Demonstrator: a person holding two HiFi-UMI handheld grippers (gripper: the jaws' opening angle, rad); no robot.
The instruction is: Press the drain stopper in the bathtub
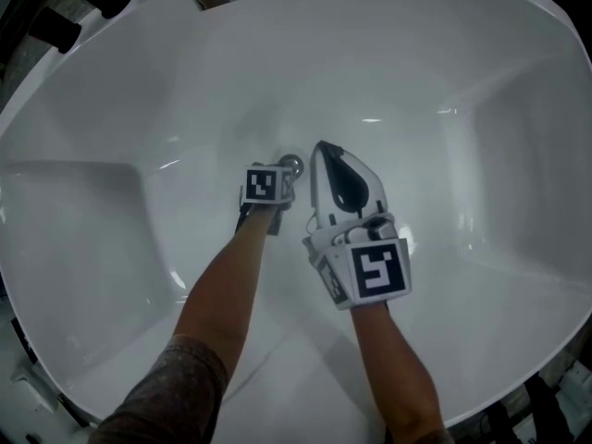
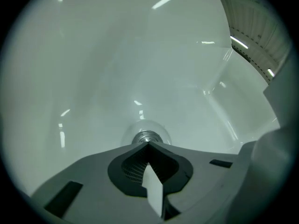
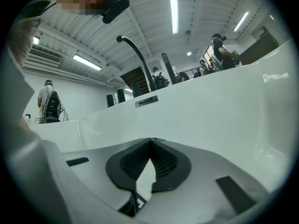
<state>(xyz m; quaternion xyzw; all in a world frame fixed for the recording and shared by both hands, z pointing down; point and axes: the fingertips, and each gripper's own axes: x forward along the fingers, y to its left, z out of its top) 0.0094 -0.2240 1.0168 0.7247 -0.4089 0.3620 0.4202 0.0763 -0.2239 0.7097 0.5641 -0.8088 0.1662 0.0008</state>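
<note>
Where left tool points, bathtub holds drain stopper.

You work in a large hall, not a home bathroom: above the glossy white bathtub runs a ribbed white ceiling with long strip lights.

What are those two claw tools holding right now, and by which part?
Nothing. The left gripper has its jaws shut together, tips aimed at the drain stopper, not gripping it. The right gripper is shut and empty too.
</note>
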